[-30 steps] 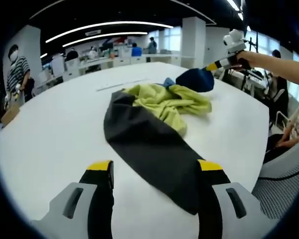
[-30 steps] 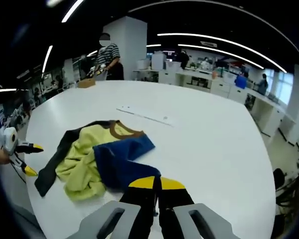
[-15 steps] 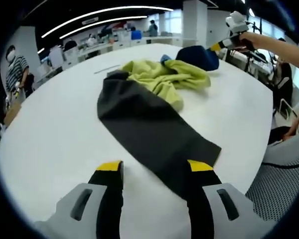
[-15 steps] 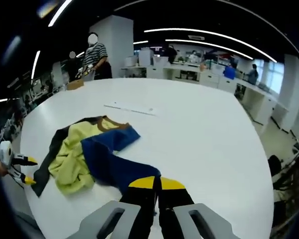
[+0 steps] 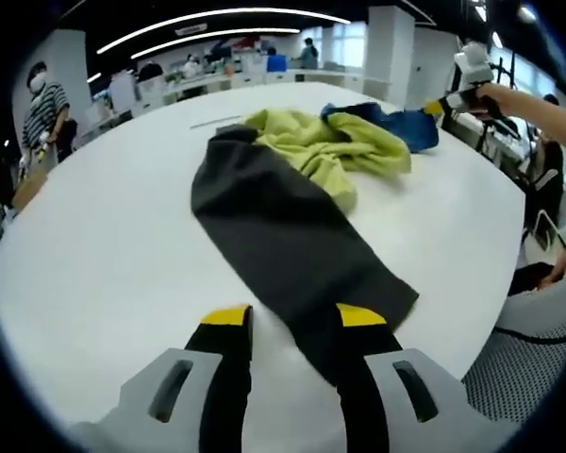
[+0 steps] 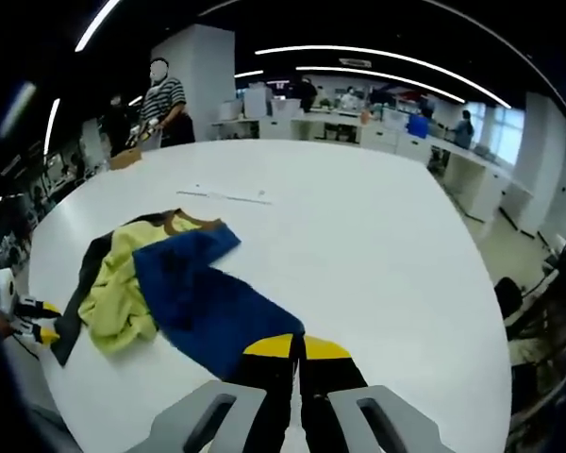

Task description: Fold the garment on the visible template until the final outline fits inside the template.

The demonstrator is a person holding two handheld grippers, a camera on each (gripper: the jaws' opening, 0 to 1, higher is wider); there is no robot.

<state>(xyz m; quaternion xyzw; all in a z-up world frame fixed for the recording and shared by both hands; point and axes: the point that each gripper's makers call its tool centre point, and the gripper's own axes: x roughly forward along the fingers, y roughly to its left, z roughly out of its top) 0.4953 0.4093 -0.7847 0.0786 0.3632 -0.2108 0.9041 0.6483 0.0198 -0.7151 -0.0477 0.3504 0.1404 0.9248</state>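
Observation:
A crumpled garment lies on the white table (image 5: 94, 236), made of a yellow-green part (image 5: 330, 151), a dark grey part (image 5: 274, 226), a blue part (image 6: 203, 302) and a brown collar (image 6: 184, 223). The grey end runs down between the jaws of my left gripper (image 5: 294, 317), which stand partly apart on either side of it. My right gripper (image 6: 297, 347) is shut on the blue part, which is stretched out flat toward it. In the left gripper view the right gripper (image 5: 453, 102) sits far right in a hand, holding the blue part (image 5: 406, 123). The left gripper (image 6: 40, 321) appears at the grey end.
A thin pale strip (image 6: 222, 195) lies on the table beyond the garment. People stand at desks in the background, one in a striped shirt (image 6: 165, 104). A mesh chair (image 5: 538, 359) stands by the table's edge.
The right gripper has pulled the blue part away from the heap, so it now lies drawn out flat. The left gripper's jaws have narrowed around the dark grey end.

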